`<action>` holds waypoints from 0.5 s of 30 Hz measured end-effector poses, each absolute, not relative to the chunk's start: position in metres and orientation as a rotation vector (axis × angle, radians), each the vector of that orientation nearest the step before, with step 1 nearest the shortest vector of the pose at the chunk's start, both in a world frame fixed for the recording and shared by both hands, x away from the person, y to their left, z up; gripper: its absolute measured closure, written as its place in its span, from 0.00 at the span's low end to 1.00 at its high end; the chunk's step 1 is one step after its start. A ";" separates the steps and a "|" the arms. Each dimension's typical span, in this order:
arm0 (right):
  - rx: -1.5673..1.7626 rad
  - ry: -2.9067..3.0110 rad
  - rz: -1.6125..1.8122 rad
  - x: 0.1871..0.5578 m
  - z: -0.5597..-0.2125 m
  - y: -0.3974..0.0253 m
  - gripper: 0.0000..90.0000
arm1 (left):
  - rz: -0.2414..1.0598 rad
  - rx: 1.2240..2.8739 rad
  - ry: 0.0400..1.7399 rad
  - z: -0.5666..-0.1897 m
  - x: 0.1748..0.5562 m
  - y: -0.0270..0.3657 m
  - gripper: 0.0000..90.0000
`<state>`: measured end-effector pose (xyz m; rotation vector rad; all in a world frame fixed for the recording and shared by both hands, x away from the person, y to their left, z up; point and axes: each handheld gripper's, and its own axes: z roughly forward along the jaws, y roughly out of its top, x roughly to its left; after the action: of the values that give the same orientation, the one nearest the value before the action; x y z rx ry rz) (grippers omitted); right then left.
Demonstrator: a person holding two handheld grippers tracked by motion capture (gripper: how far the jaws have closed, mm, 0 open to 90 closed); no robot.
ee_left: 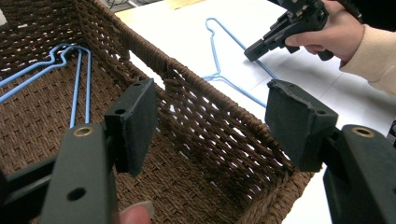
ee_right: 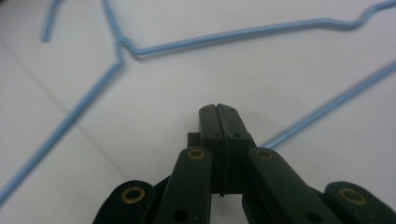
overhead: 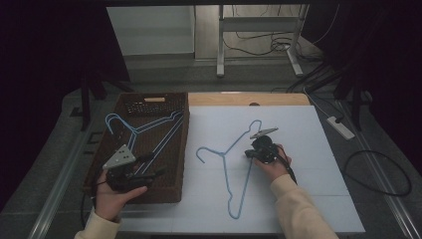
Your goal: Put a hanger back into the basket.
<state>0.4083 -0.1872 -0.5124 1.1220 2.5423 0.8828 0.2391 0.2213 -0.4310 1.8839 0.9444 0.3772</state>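
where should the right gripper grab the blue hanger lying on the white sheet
Grip the blue hanger on its long straight bottom bar, coming down from above with the jaws across the wire. It lies flat on the white sheet, and that bar runs right beside the right gripper, whose jaws are now shut.

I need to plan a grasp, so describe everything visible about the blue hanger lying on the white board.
The blue hanger is thin light-blue wire, bent into a triangular body with a twisted neck and an open hook. It lies flat on the white board, right of the wicker basket, hook pointing toward the basket. The right gripper sits at its long bottom bar, jaws shut together; whether they pinch the wire cannot be told.
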 end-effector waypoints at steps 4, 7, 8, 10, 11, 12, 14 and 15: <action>1.124 2.533 0.850 0.408 -0.514 -0.191 1.00 | 0.379 1.883 0.946 -0.431 0.240 0.223 0.38; 1.121 2.533 0.811 0.405 -0.512 -0.192 1.00 | 0.378 1.885 0.944 -0.431 0.239 0.222 0.38; 1.117 2.538 0.802 0.404 -0.512 -0.193 1.00 | 0.378 1.886 0.943 -0.431 0.239 0.221 0.38; 1.113 2.533 0.775 0.401 -0.511 -0.193 1.00 | 0.379 1.887 0.940 -0.430 0.239 0.221 0.38; 1.114 2.533 0.754 0.400 -0.510 -0.194 1.00 | 0.379 1.887 0.937 -0.430 0.238 0.220 0.38; 1.118 2.533 0.743 0.397 -0.510 -0.195 1.00 | 0.378 1.887 0.936 -0.430 0.238 0.220 0.38; 1.126 2.535 0.732 0.392 -0.509 -0.199 1.00 | 0.377 1.886 0.936 -0.430 0.239 0.221 0.38; 1.129 2.538 0.726 0.389 -0.508 -0.201 1.00 | 0.377 1.886 0.938 -0.430 0.239 0.221 0.38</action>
<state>0.3887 -0.2010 -0.5083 1.1287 2.5384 0.7257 0.2390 0.2213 -0.4302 1.8860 0.9382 0.3770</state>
